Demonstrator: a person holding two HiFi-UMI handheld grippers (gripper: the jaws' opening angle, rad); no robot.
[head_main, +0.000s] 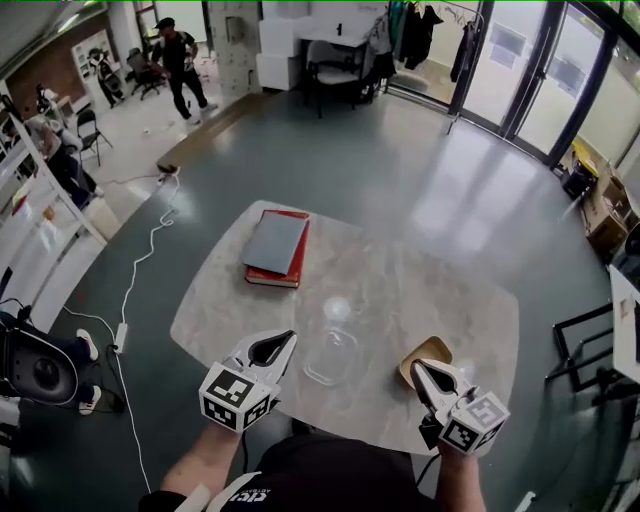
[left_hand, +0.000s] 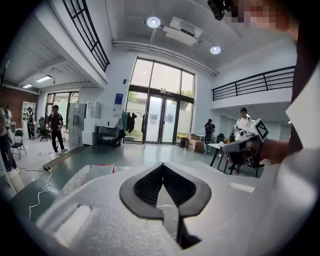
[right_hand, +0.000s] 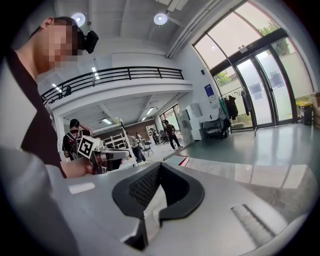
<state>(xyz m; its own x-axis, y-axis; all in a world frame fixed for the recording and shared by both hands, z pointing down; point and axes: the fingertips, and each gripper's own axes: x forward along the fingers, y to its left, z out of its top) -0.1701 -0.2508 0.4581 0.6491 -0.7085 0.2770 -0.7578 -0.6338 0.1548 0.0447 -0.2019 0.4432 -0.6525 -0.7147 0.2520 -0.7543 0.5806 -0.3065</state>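
My left gripper (head_main: 288, 339) hovers over the near left part of the marble table (head_main: 470, 300), jaws shut with nothing in them (left_hand: 161, 165). Just right of its tips lies a clear plastic bottle (head_main: 333, 345), also seen through the jaw gap (left_hand: 168, 212). My right gripper (head_main: 418, 368) is shut and empty too (right_hand: 159, 165), its tips at the near edge of a tan bowl (head_main: 426, 356). Farther back on the table lies a red book (head_main: 290, 268) with a grey book (head_main: 273, 243) on top. Each gripper shows in the other's view (left_hand: 246, 145) (right_hand: 95, 150).
A white cable (head_main: 140, 270) runs across the floor left of the table. A person (head_main: 182, 62) walks at the back left near chairs. Someone's legs and a black device (head_main: 40, 365) are at the left edge. A black-framed table (head_main: 600, 330) stands at the right.
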